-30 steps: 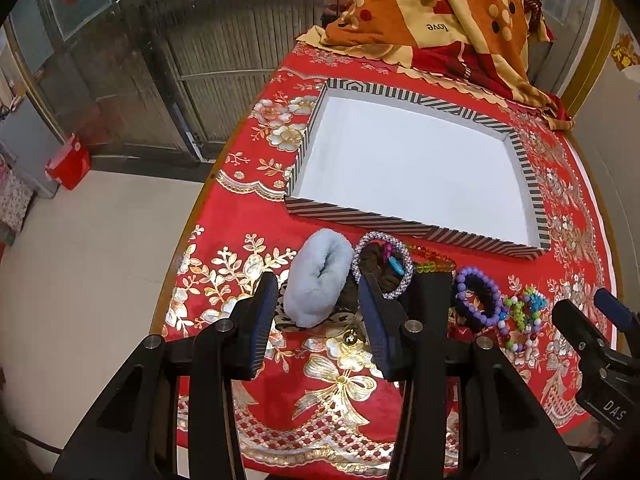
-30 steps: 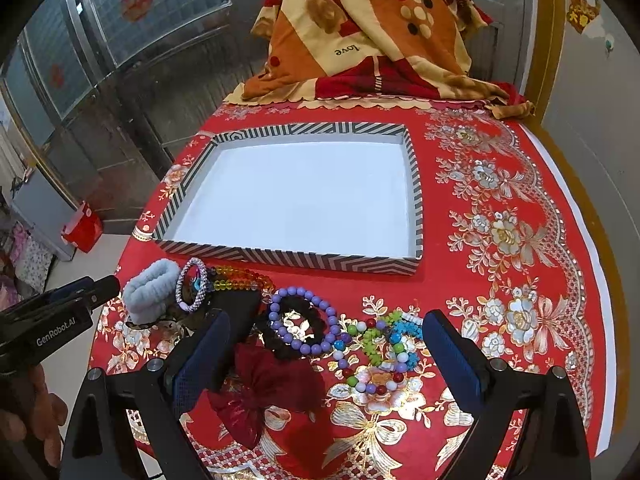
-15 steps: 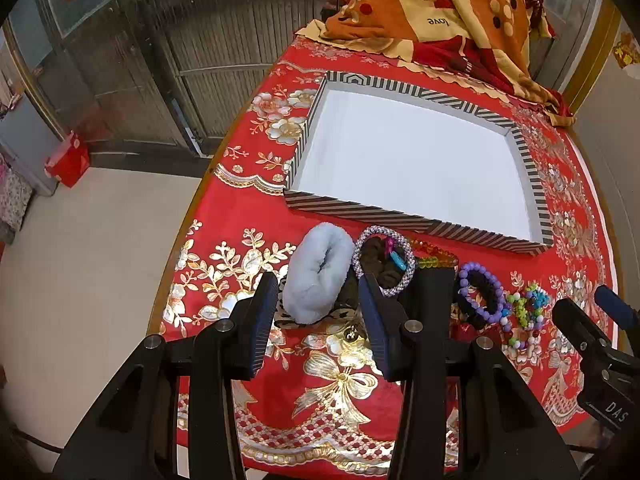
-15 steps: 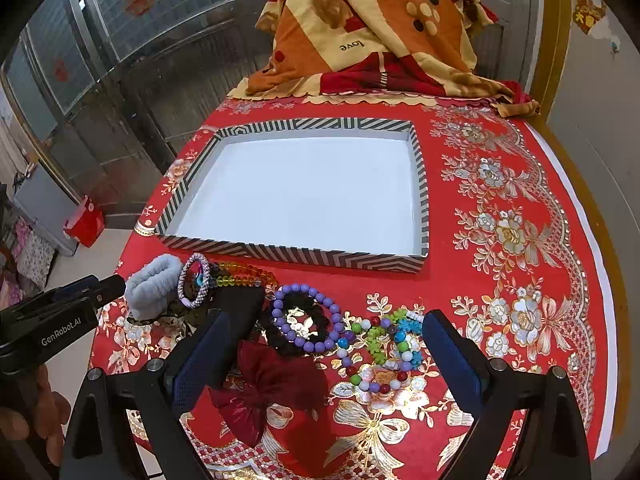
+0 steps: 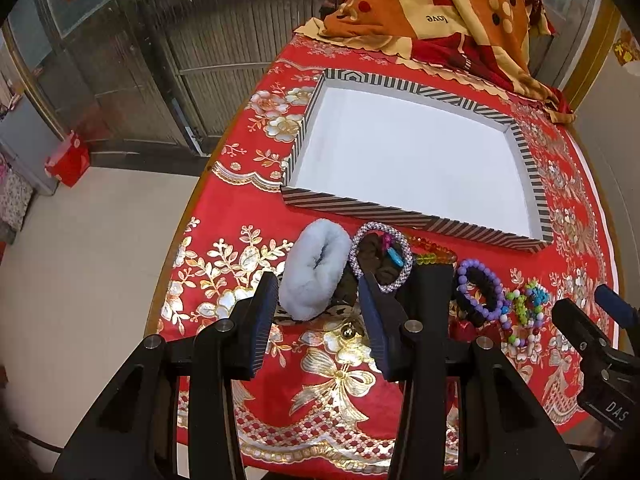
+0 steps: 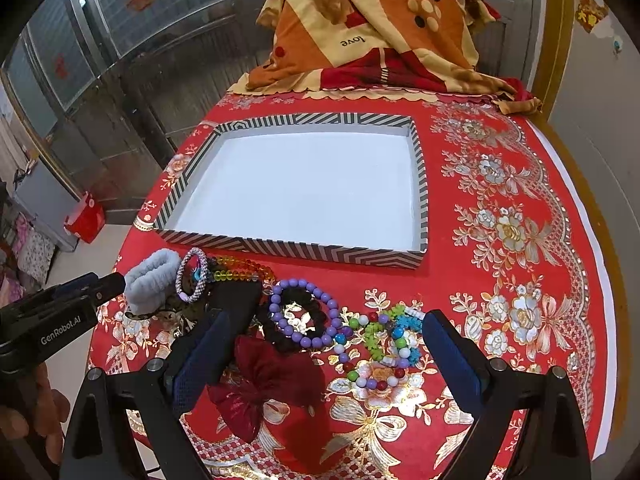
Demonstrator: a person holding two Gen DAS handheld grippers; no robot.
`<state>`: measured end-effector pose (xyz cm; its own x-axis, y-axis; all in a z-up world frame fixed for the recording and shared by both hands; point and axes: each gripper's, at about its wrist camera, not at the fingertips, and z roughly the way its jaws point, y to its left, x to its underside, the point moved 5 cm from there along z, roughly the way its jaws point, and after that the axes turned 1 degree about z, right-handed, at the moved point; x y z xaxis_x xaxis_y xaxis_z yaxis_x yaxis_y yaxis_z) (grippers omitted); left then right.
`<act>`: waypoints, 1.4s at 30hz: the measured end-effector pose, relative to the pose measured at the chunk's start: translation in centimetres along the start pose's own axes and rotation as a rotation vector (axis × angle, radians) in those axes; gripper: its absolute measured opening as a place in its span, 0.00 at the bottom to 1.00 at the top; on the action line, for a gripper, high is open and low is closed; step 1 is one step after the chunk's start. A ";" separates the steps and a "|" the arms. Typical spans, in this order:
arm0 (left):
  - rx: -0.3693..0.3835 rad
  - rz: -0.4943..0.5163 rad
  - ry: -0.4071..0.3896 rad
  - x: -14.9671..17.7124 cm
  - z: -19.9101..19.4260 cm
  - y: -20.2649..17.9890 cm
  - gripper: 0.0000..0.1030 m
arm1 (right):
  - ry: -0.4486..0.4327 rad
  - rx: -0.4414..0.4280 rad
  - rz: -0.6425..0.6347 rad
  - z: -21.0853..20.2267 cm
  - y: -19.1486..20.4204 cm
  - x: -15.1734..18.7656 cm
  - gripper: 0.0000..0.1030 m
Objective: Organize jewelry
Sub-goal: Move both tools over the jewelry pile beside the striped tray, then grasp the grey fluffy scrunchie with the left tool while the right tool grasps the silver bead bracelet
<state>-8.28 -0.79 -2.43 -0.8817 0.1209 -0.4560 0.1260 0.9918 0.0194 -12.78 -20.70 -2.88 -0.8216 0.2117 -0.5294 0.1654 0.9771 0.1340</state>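
Not much has changed since a second ago, I've just eased both grippers back a touch so the striped tray (image 6: 420, 184) sits a bit farther off. Left gripper (image 5: 318, 308) fingers are part open around nothing, hovering by the fluffy blue scrunchie (image 5: 314, 272). Right gripper (image 6: 324, 354) fingers are spread wide over the purple bead bracelet (image 6: 306, 312), all jewelry still on the worktop (image 6: 520, 240)

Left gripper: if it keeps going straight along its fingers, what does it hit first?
Most likely the fluffy pale-blue scrunchie: it lies on the tablecloth right ahead of the open left gripper, roughly centred between the fingers. The striped tray sits beyond it. Height above the cloth is unclear, so it might pass over.
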 end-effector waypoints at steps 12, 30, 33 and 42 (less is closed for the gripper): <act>0.000 0.006 0.010 -0.1 0.0 -0.6 0.40 | 0.012 -0.011 -0.009 0.1 -0.2 0.2 0.93; 0.004 0.000 0.032 0.1 0.9 -0.4 0.40 | 0.037 -0.017 -0.026 0.8 0.3 0.4 0.93; 0.008 -0.013 0.040 0.1 1.0 0.1 0.40 | 0.041 -0.021 -0.029 0.9 0.4 0.4 0.93; -0.008 -0.081 0.077 0.1 2.3 3.2 0.40 | 0.043 -0.047 -0.047 1.3 1.4 0.3 0.93</act>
<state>-6.93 2.32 -4.43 -0.9214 0.0427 -0.3863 0.0493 0.9988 -0.0072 -12.11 -19.27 -3.94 -0.8507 0.1637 -0.4994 0.1012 0.9835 0.1500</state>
